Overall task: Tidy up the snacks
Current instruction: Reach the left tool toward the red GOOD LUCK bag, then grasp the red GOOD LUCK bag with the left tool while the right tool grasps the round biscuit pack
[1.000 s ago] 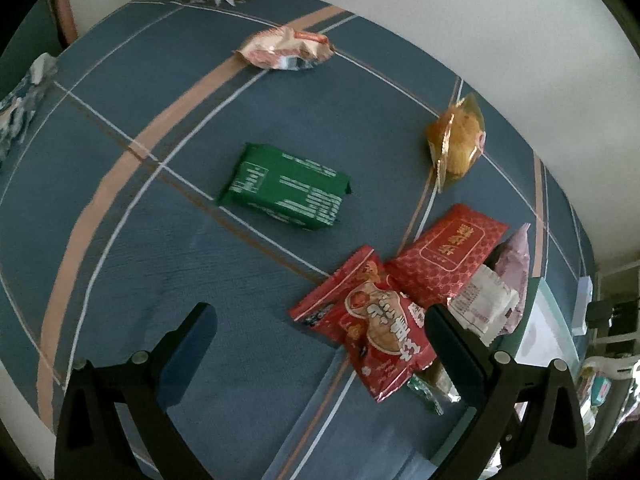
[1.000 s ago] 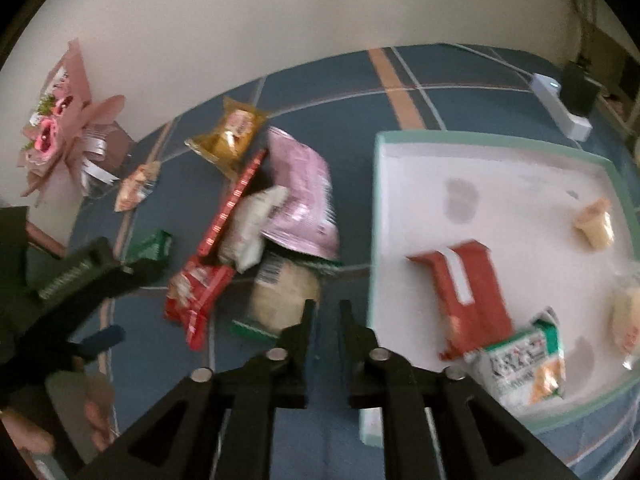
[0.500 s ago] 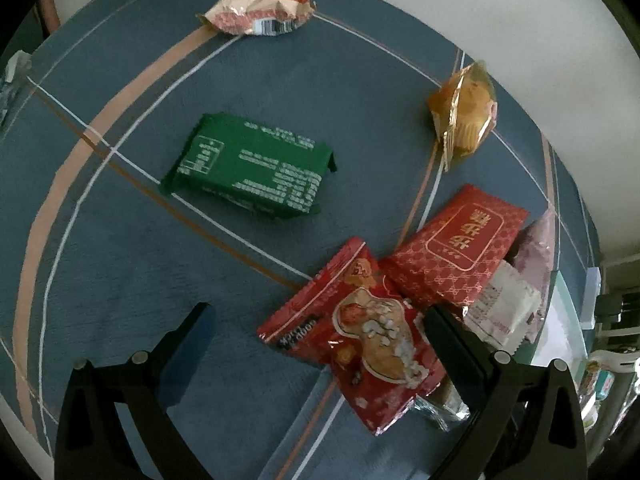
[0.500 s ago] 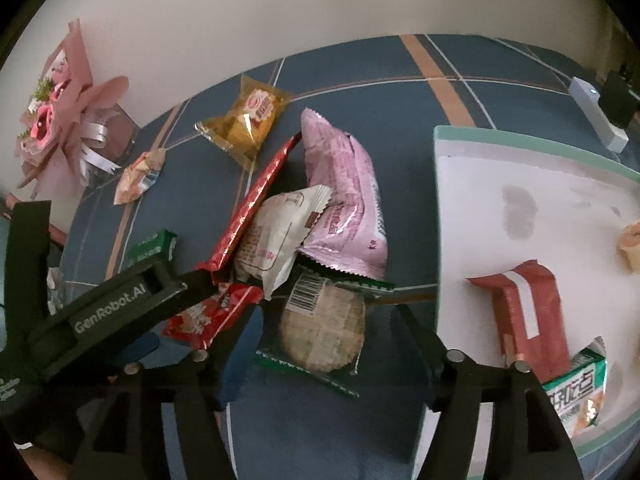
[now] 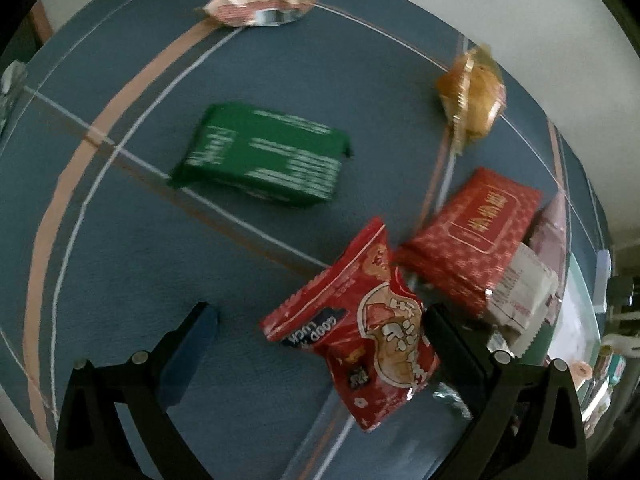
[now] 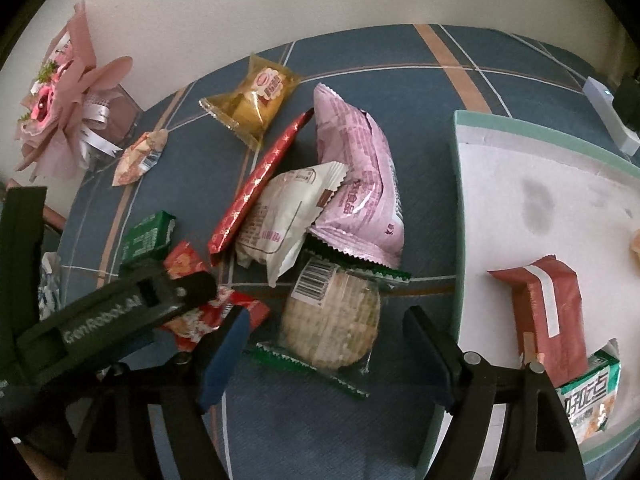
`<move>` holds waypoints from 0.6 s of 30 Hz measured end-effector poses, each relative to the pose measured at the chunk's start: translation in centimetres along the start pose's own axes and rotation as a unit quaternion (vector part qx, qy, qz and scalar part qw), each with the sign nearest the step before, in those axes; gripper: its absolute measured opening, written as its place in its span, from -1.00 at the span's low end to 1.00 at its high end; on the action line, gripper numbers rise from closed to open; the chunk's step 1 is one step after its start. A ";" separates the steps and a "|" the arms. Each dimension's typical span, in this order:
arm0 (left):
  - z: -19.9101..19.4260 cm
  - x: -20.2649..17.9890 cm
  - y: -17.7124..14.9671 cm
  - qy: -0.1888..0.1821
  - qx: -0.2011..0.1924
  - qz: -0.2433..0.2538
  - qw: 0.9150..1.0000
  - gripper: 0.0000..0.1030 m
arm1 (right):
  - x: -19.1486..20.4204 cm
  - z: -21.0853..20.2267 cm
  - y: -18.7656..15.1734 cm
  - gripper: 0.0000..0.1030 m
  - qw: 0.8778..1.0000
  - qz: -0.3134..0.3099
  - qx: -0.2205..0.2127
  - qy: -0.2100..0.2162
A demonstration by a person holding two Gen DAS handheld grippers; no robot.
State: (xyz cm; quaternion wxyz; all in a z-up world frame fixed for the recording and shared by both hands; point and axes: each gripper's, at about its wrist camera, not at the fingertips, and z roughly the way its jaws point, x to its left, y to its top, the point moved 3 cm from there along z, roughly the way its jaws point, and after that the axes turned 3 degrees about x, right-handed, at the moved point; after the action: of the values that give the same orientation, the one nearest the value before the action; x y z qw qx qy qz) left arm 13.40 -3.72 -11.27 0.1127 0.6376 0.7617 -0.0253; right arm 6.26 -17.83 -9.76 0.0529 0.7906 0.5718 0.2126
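The right gripper (image 6: 326, 346) hangs over the blue striped tabletop (image 6: 372, 80) with its jaws spread wide; they have just been opening, and the round cracker packet (image 6: 332, 316) with green serrated ends lies between them, untouched by either pad. Crowding that packet from above are a white wrapped snack (image 6: 280, 208) and a pink bag (image 6: 356, 172), whose lower edge overlaps the cracker packet's top seal. A long red packet (image 6: 260, 176) leans edge-on along the white one. Farther back lies a yellow transparent packet (image 6: 256, 100), and to the left a small orange-and-white packet (image 6: 140, 154) near a pink bouquet (image 6: 64, 100) against the wall.

The left gripper (image 5: 320, 320) is also spread, its jaws on either side of a red popcorn bag (image 5: 360, 340); the right finger sits close against the bag's edge, but whether it touches cannot be told. In the right wrist view, the left gripper's body covers part of that bag. A green packet (image 5: 260, 156) lies apart, on open cloth.

To the right, a white tray with a green rim (image 6: 520, 128) sits just beside the cracker packet, holding a dark red packet (image 6: 544, 312) and a green-and-white one (image 6: 592, 396) at its near corner. A white power strip (image 6: 608, 116) lies beyond the tray.
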 end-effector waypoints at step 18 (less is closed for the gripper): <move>1.3 -1.4 1.6 0.006 0.015 0.010 1.000 1.00 | 0.5 0.7 -0.3 0.23 0.999 -0.025 -0.001 -0.045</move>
State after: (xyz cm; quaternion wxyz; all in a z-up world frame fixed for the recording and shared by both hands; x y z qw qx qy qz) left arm 15.37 -5.05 -12.08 0.0990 0.6467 0.7556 -0.0317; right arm 6.43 -17.20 -10.36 0.0847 0.7846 0.5883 0.1761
